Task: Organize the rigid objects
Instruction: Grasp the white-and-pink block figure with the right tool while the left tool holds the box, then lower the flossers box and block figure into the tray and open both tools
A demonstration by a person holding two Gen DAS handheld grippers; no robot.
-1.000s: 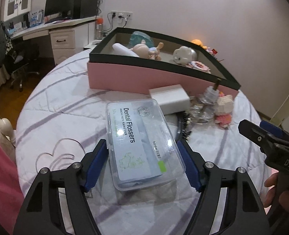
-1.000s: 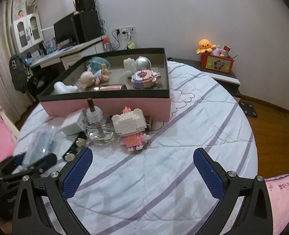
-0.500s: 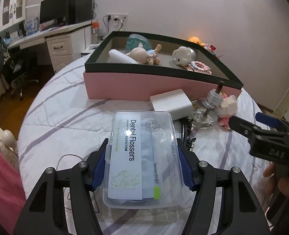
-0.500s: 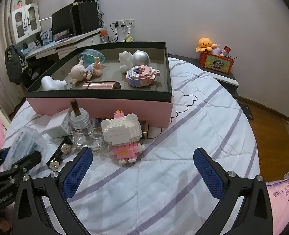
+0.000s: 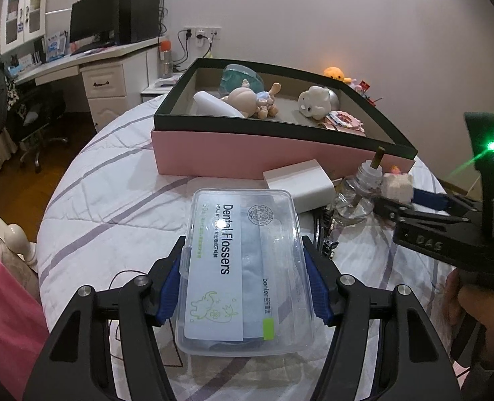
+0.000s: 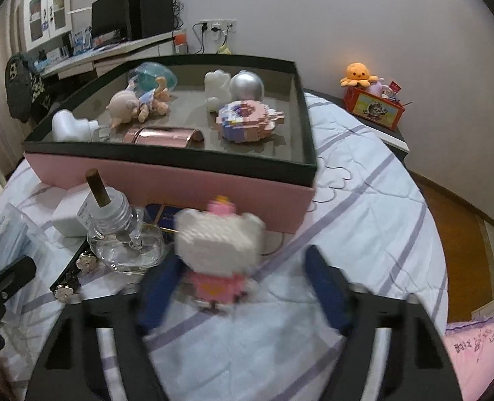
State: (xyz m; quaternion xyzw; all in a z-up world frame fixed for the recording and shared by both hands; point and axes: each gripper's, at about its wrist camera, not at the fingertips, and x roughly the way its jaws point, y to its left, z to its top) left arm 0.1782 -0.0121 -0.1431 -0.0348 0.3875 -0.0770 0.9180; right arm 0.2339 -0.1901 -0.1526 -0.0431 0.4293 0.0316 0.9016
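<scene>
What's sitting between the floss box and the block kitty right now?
A white charger and a clear glass bottle lie between the floss box and the block kitty, clearest in the left wrist view.

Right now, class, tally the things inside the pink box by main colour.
White: 2, bottle-shaped piece, animal figure
Silver: 1, dome
Teal: 1, clear shell
Pink or peach: 3, doll, shiny tin, brick model
Total: 7
</scene>
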